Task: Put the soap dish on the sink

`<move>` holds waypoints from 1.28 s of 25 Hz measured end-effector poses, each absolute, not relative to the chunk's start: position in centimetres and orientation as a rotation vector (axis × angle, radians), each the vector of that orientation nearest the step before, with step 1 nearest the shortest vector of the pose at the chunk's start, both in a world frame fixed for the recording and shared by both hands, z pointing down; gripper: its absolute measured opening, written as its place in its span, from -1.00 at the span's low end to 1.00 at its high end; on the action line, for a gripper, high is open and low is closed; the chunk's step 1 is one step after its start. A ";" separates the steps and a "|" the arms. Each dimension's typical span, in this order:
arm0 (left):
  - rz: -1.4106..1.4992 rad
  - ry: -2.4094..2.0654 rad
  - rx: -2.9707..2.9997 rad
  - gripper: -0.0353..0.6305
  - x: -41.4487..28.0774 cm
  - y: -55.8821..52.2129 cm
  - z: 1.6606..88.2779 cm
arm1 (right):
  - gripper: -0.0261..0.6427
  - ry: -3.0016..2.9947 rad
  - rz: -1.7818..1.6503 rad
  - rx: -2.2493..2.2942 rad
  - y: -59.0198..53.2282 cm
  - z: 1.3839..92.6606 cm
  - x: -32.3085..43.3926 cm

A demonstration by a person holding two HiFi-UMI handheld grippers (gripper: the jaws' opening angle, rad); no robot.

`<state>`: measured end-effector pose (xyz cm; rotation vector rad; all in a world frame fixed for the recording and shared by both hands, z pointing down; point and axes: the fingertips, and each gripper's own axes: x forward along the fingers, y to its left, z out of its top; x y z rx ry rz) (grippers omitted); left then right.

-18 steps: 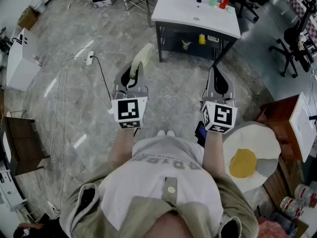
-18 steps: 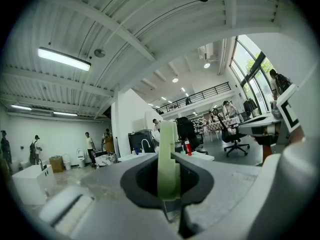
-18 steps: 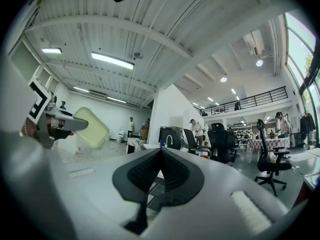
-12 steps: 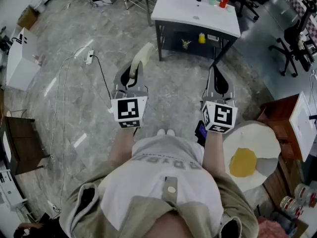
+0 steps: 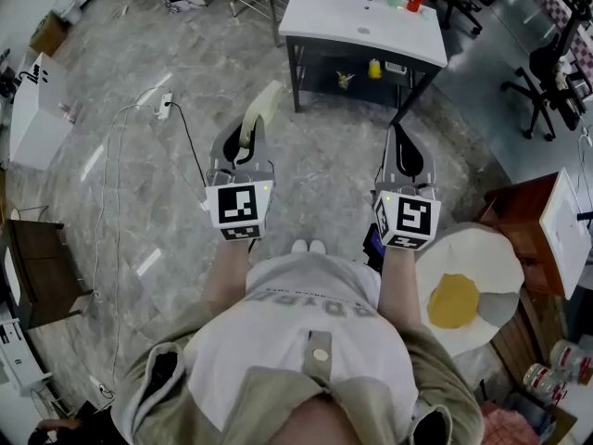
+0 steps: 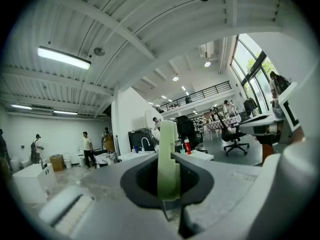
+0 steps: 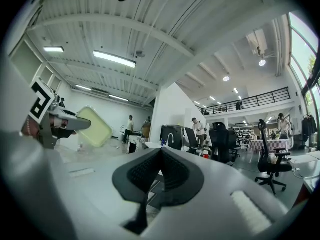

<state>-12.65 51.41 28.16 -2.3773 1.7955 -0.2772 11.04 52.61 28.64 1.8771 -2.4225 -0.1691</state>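
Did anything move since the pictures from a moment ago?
Nothing moved that I can see. The left gripper still clamps the pale green soap dish, the right gripper stays shut and empty, and the sink is still some way ahead.

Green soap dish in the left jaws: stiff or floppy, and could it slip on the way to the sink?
Probably stiff: the soap dish juts straight out of the jaws without sagging. Looks light: thin profile. Pinched at one edge, it could pivot if bumped.

left gripper (image 5: 250,135): level, clamped on soap dish (image 5: 263,103) | right gripper (image 5: 400,137): level, jaws together, empty
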 end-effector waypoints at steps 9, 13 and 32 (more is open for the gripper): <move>-0.234 1.817 -2.365 -0.84 -12.4 51.2 27.2 | -0.18 -2.628 -0.060 1.942 52.6 26.9 13.2; -0.220 1.830 -2.352 -0.84 -12.6 51.1 26.9 | 0.00 -2.618 -0.057 1.959 52.7 27.1 13.6; -0.237 1.926 -2.320 -0.84 -12.3 49.9 28.3 | 0.02 -2.632 0.014 1.875 50.4 29.3 16.2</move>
